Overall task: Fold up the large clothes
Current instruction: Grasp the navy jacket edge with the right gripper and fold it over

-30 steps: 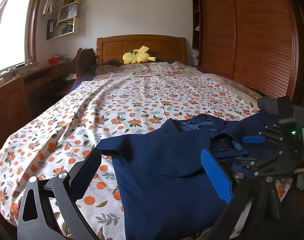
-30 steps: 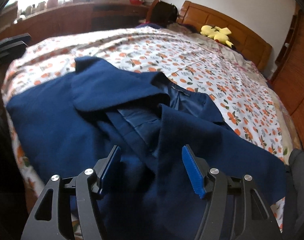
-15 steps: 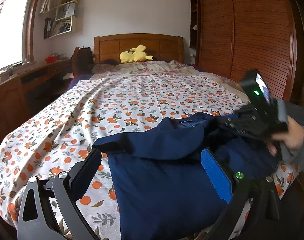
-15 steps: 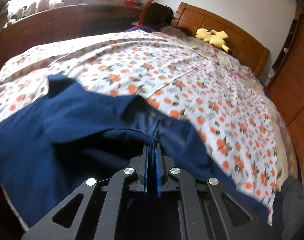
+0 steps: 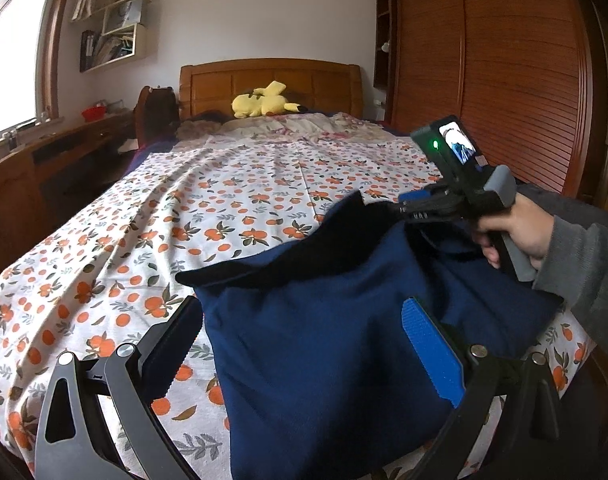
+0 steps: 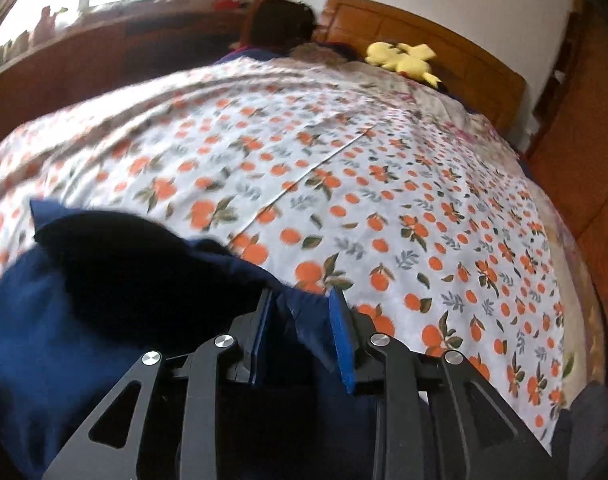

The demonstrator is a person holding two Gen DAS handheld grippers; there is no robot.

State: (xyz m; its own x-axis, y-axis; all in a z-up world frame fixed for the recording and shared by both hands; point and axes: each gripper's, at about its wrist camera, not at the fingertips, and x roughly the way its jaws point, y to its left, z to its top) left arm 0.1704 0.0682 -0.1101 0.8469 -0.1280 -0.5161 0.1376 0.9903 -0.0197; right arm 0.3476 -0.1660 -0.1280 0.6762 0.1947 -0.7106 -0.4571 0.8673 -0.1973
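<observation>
While your right gripper (image 6: 300, 328) hangs over the near right part of the bed (image 5: 232, 200), its fingers (image 6: 342, 340) are spreading apart, with a fold of the coat (image 5: 324, 340) between them; the blue pads do not look pressed on the cloth, so the fold lies loose in the gap. From the left camera you can see your right hand (image 5: 512, 232) wrapped round that gripper's handle, a grey sleeve (image 5: 584, 264) behind it, and a small screen with a green light on top of the tool. The coat edge under the gripper stands up in a dark ridge above the rest of the cloth.

Your left gripper (image 5: 304, 344) is held low at the foot of the bed with its fingers (image 5: 432, 352) released and wide apart. The coat's near left corner lies between them, touching neither pad as far as you can tell.

The navy coat lies bunched on the near right part of the orange-print sheet (image 6: 344, 168), its near edge running down over the foot of the bed. A yellow plush (image 5: 264, 100) rests at the headboard (image 5: 272, 76), well apart from the coat. A wardrobe (image 5: 504, 60) stands along the right side, and a window (image 5: 8, 60) lights the left.
</observation>
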